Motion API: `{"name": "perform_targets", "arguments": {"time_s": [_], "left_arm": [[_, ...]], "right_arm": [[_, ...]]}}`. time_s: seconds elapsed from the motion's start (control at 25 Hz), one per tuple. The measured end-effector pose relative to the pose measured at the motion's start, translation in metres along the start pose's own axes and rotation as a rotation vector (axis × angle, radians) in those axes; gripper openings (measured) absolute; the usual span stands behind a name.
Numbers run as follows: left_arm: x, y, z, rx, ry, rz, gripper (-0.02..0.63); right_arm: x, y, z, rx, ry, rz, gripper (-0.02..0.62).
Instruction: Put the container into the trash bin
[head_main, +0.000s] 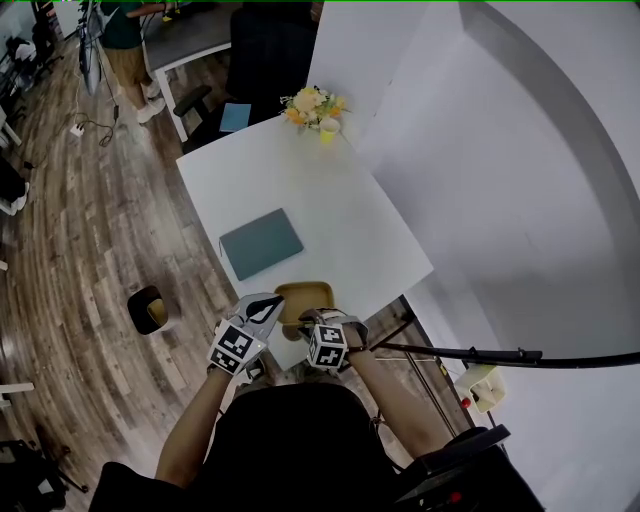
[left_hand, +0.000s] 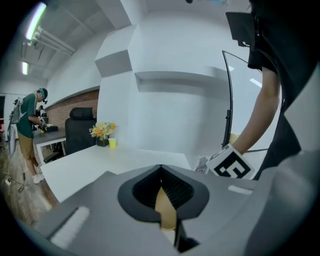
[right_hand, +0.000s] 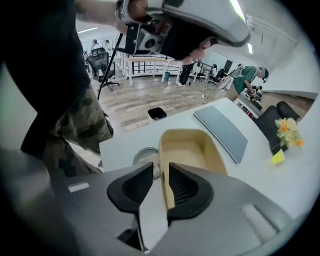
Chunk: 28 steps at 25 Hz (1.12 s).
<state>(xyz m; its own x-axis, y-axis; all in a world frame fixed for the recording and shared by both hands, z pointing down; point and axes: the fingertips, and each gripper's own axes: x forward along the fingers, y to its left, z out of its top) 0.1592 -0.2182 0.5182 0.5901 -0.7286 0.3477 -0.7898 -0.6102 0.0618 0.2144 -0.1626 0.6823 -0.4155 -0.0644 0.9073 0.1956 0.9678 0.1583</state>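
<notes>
- While the tan container (right_hand: 192, 150) is sitting upright, it is resting at the near edge of the white table (head_main: 330, 200), directly in front of the person.
- The right gripper (right_hand: 161, 167) is pointing steeply down over the container's near wall. Its jaws are standing narrowly apart with that wall between them. The wall is lying against one pad and a gap is showing at the other, so nothing is clamped.
- The left gripper (left_hand: 160, 170) is hovering just beside the container's left side with its jaws fully together. A tan sliver is showing low between its pads; this is probably the container beyond, not a gripped part.
- The trash bin (head_main: 148, 308) is standing on the wood floor to the left of the table, well apart from the container.
- A teal pad (head_main: 260, 243) is lying flat farther along the table.
</notes>
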Motion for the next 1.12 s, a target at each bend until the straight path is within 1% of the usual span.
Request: {"name": "perform_targets", "arguments": {"time_s": [0.04,0.12,0.24,0.32,0.4,0.48,0.6,0.76,0.84,0.96,1.12], "left_arm": [[0.002,-0.001,-0.006,0.001,0.02,-0.01,0.002],[0.007,-0.001,-0.019,-0.013,0.064,-0.015,0.003],[0.013,0.004,-0.04,-0.042,0.143,-0.011,0.022],[0.017,0.004,-0.05,-0.034,0.179,-0.036,0.06],[0.021,-0.001,-0.056,0.008,0.197,-0.087,0.126],[0.024,-0.006,-0.06,0.073,0.217,-0.141,0.189],[0.032,-0.016,-0.068,0.153,0.269,-0.228,0.249],[0.044,-0.025,-0.083,0.214,0.34,-0.319,0.336],[0.046,-0.027,-0.094,0.238,0.389,-0.354,0.393],[0.049,-0.029,-0.108,0.27,0.459,-0.389,0.451],[0.057,-0.027,-0.12,0.268,0.504,-0.391,0.482]], "right_arm": [[-0.002,0.002,0.0,-0.003,-0.006,0.006,0.121],[-0.01,0.002,0.0,-0.005,-0.03,0.005,0.135],[-0.029,-0.008,-0.002,0.033,-0.092,-0.034,0.144],[-0.041,-0.019,-0.011,0.044,-0.118,-0.073,0.148],[-0.051,-0.03,-0.024,0.037,-0.121,-0.082,0.177],[-0.057,-0.039,-0.038,0.024,-0.104,-0.072,0.226],[-0.06,-0.052,-0.052,0.007,-0.08,-0.046,0.291],[-0.052,-0.054,-0.056,-0.032,-0.077,0.024,0.375],[-0.046,-0.053,-0.055,-0.05,-0.073,0.059,0.424],[-0.037,-0.054,-0.054,-0.064,-0.075,0.089,0.507],[-0.025,-0.06,-0.053,-0.073,-0.08,0.107,0.546]]}}
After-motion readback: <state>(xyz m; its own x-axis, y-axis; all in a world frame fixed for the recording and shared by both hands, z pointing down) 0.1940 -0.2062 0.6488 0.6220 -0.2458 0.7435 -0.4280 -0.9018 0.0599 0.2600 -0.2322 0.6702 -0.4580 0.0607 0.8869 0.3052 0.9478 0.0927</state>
